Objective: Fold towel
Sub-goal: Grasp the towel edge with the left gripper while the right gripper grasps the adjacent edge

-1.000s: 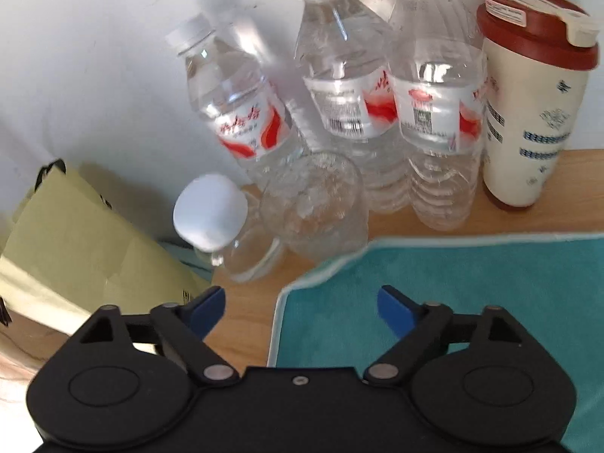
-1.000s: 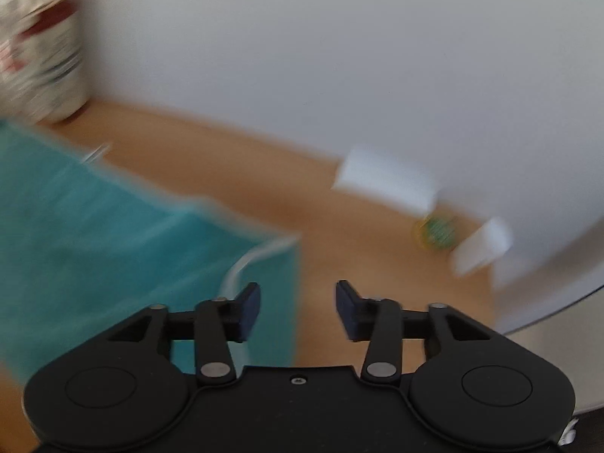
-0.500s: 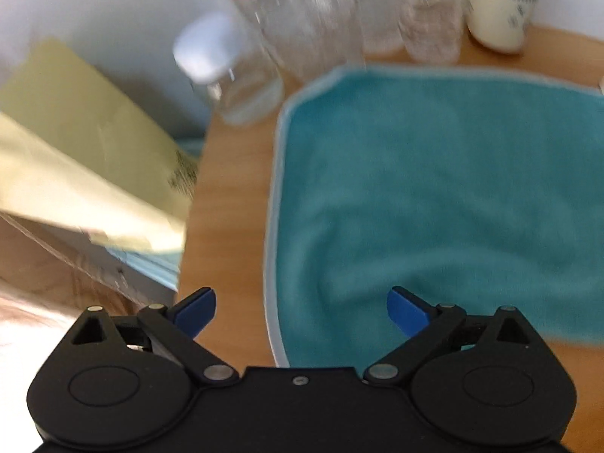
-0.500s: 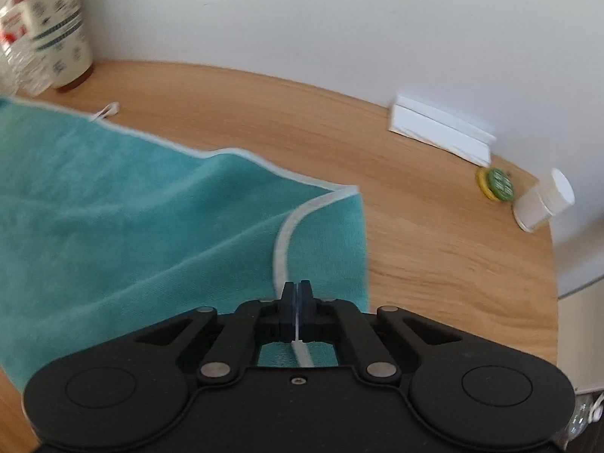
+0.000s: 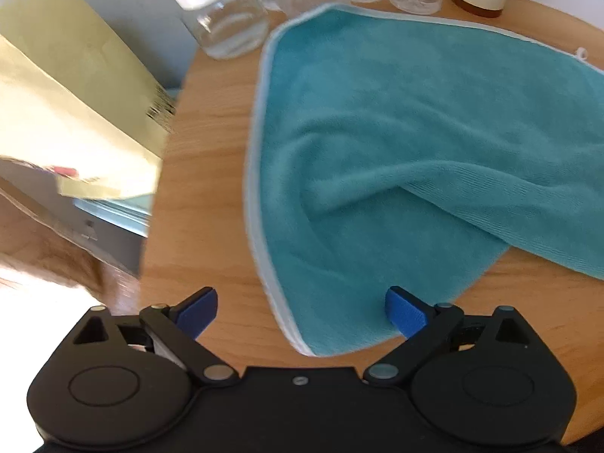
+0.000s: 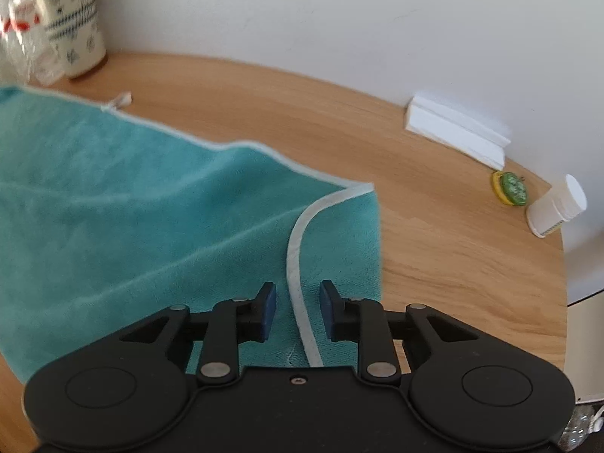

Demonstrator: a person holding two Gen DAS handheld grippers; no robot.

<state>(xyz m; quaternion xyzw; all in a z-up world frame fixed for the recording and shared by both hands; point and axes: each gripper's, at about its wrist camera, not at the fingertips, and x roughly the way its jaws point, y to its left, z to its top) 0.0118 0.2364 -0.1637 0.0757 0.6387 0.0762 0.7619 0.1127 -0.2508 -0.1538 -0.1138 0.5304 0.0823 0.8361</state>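
Lying rumpled across the wooden table (image 5: 211,173), the teal towel (image 5: 377,120) is the landmark here: part of it spreads flat, and a thick fold crosses its right side, so it sits somewhere between open and folded. Left of the towel are yellow papers (image 5: 75,105) hanging over the table edge, and beyond its far left corner stands a glass jar (image 5: 222,19). The left gripper (image 5: 302,311) hovers at the towel's near corner, fingers spread wide, with the pale hem running between them and nothing held. Further right, the right gripper (image 6: 297,309) sits over the towel's turned-over right edge (image 6: 298,249), its fingers parted a little on either side of the white hem, not pinching it as far as I can tell. The cloth looks light, soft and limp, so it will likely sag and drag rather than hold shape. I judge the bound hem near a corner the firmest place to pinch.
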